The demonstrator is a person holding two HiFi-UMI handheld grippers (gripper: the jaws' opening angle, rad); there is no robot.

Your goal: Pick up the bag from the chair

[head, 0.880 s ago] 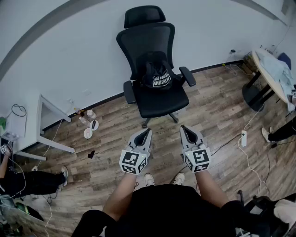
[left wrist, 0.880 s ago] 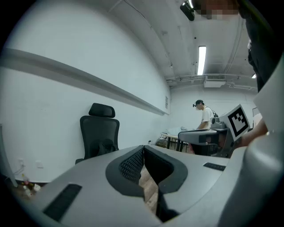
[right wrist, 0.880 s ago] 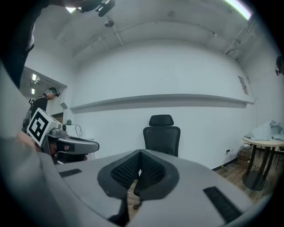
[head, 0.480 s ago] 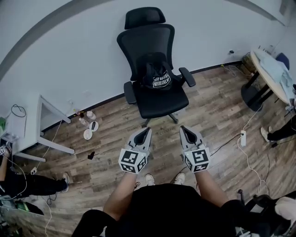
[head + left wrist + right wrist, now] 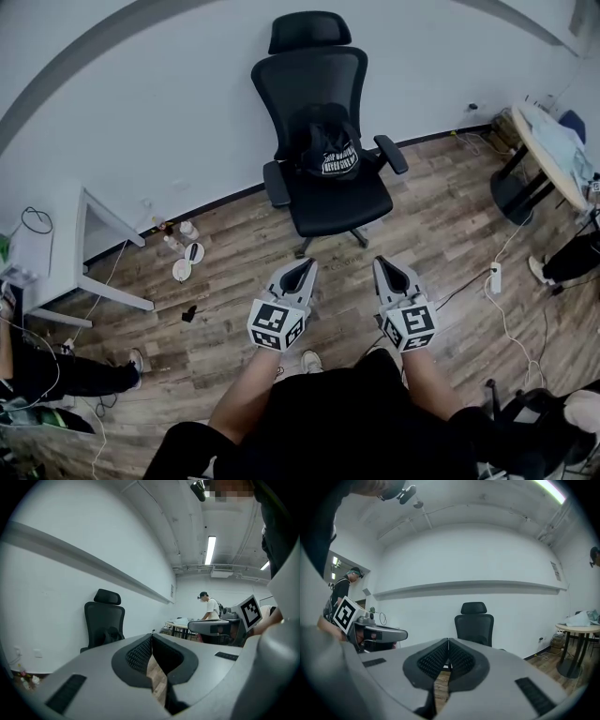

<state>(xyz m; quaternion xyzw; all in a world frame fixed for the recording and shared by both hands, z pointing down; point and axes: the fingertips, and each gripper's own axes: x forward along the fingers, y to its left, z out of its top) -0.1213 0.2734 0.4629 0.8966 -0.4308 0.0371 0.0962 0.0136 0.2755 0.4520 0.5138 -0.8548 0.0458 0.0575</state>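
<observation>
Bag [image 5: 330, 155] on chair [image 5: 349, 199] seat, seemingly against its backrest; left gripper [image 5: 305, 268] and right gripper [image 5: 383, 265] before chair, fingers closed, empty

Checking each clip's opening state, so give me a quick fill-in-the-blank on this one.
The bag on the chair is ____ in colour.
The left gripper and right gripper both have their jaws ____.
In the head view, the round table stands at the ____ edge.
Missing: black; shut; right.

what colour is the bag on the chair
Black with white print, clearest in the head view: bag on the chair.
</observation>
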